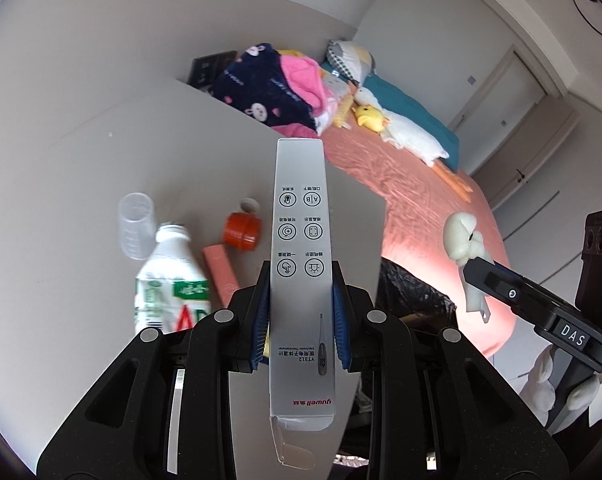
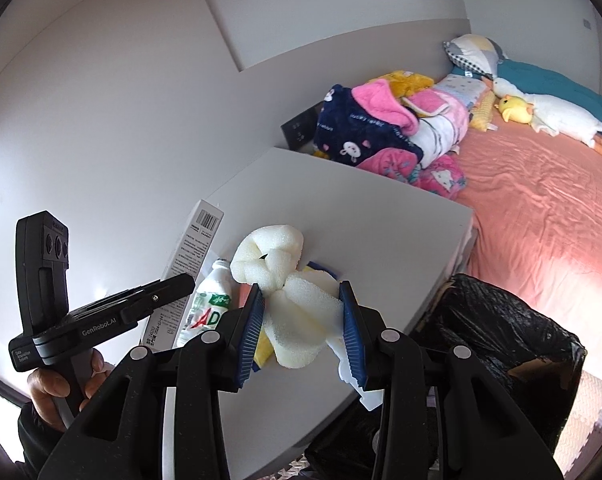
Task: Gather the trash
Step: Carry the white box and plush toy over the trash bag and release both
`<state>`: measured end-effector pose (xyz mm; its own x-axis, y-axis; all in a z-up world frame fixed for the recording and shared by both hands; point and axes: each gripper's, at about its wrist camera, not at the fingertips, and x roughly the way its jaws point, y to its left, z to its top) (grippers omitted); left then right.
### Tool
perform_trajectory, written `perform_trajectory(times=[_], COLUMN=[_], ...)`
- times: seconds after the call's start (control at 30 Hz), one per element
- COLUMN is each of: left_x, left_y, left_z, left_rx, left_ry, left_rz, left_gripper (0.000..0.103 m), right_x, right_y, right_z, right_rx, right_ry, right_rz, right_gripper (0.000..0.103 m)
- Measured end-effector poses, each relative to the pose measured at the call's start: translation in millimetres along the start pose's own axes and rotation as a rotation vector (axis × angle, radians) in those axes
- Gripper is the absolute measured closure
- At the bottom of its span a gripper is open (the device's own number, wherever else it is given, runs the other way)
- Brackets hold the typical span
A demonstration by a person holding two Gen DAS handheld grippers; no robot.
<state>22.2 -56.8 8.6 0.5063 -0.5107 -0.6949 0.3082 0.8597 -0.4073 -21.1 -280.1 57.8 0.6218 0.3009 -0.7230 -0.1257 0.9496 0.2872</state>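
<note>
Two tongs: left tongs clamp one thermometer box — right tongs clamp one foam wad.

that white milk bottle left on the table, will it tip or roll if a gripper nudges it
The white bottle stands upright with no cap, tall on a narrow base, so it probably tips easily. Its round body would likely roll once down. Whether liquid remains inside cannot be seen, so spilling is possible.

"yuwell" and "YT312" are printed on the grey thermometer box, "DAS" on the right gripper, "GenRobot.AI" on the left gripper, at lower left.
</note>
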Motion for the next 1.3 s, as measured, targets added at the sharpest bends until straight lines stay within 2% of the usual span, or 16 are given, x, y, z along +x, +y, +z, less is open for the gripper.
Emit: perform_trajectory(times=[0.47, 0.93, 1.03, 1.07, 1.1, 1.13, 1.2, 1.3], left_x=[35, 65, 70, 73, 77, 80, 82, 87], left_y=[-68, -130, -140, -143, -146, -150, -158, -166], left_z=[7, -2, -5, -7, -8, -9, -13, -17], left_rx=[0.114, 0.219, 0.240, 0.242, 0.241, 0.244, 0.264, 0.279], left_ry=[0.063, 0.134, 0.172, 0.196, 0.214, 0.223, 0.218, 0.224], left_rz=[-0.105, -0.206, -0.272, -0.301, -0.317, -0.322, -0.319, -0.284], left_gripper=[0.076, 0.076, 0.074, 0.058, 0.023, 0.009, 0.006, 0.006], right_x=[-44, -81, -92, -96, -99, -105, -116, -123], right_y=[-52, -101, -112, -116, -118, -123, -128, -137], right_z=[-9, -21, -23, -23, -23, -24, -26, -28], right_rx=[0.082, 0.165, 0.193, 0.208, 0.221, 0.246, 0.275, 0.294], right_ry=[-0.064, -0.108, -0.131, -0.146, -0.155, -0.176, -0.216, -0.234], right_rz=[-0.076, -0.167, -0.180, -0.181, -0.191, -0.219, -0.259, -0.276], right_gripper=[0.064, 0.064, 0.061, 0.057, 0.044, 0.029, 0.022, 0.022])
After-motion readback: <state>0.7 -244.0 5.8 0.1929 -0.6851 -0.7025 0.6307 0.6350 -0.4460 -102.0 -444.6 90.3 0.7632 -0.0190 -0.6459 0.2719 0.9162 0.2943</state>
